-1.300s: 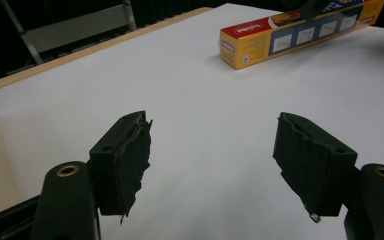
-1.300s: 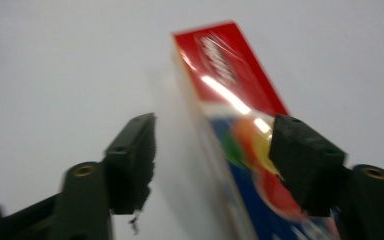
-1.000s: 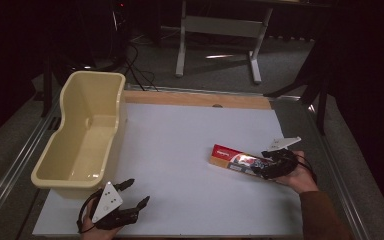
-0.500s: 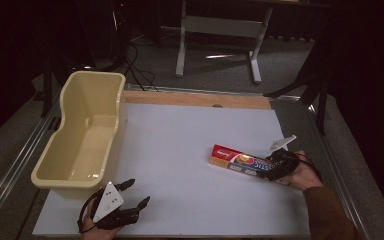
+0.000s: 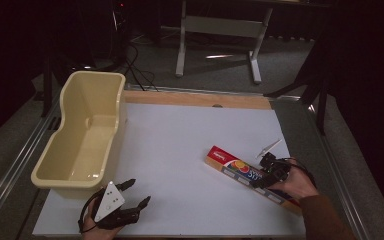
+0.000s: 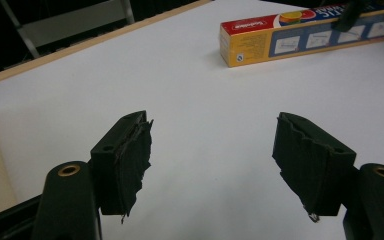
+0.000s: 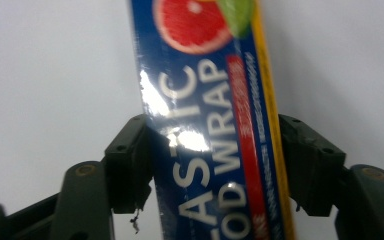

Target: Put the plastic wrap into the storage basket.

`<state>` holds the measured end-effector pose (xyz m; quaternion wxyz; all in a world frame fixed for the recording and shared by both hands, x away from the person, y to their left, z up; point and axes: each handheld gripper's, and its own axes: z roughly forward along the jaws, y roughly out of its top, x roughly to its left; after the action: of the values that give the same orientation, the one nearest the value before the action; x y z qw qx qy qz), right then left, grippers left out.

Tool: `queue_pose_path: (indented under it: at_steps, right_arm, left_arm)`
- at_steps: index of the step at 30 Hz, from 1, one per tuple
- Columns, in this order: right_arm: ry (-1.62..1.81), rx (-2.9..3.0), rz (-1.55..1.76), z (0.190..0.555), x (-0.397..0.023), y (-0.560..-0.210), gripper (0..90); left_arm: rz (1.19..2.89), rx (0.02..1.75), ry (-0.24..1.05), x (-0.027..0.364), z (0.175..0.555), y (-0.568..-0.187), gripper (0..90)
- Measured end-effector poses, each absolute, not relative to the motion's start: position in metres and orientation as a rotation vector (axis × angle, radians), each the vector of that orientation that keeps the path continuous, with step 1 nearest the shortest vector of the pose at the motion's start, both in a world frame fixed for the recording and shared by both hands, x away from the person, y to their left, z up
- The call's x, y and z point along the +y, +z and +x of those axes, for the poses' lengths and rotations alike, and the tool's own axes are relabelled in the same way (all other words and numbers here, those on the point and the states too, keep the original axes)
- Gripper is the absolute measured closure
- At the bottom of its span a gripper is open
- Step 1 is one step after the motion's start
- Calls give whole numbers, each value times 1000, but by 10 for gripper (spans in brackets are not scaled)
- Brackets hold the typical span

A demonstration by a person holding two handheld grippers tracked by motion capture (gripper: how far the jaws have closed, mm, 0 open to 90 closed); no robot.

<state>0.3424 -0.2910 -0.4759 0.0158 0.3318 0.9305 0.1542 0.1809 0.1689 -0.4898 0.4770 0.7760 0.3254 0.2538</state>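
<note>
A long plastic food wrap box (image 5: pixel 230 162), blue with a red end and yellow sides, lies slantwise on the white board at the right. My right gripper (image 5: pixel 265 177) straddles its middle from above. In the right gripper view the box (image 7: pixel 205 75) runs between the jaws, which have just been closing, and both pads touch its sides. My left gripper (image 5: pixel 139 191) rests near the board's front edge, left of centre, open with nothing between its jaws (image 6: pixel 212 160). The box (image 6: pixel 300 37) lies far off in the left gripper view.
A cream plastic tub (image 5: pixel 92 80) stands along the left edge of the white board (image 5: pixel 180 135), close to my left gripper. A wooden strip (image 5: pixel 195 99) borders the board's far side. Metal rails run down both table sides, and a stand's legs are beyond on the floor.
My right gripper has slid along the box toward its middle and come down over it, and the box has turned a little. The left gripper has stayed where it was.
</note>
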Motion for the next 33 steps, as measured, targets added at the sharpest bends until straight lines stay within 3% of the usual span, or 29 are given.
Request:
queue_pose_path:
  at_steps: [6,11,25,33]
  right_arm:
    - [317,2945,800,343,-268,-477,301]
    - [193,2980,734,349,-260,-486,349]
    - [-53,3014,792,359,-244,-488,410]
    - [12,3058,977,359,-242,-486,415]
  left_arm:
    - [1893,791,622,170,180,-489,310]
    - [1894,789,619,169,180,-489,311]
    - [1891,796,624,170,180,-489,314]
    - [1890,800,627,170,180,-489,317]
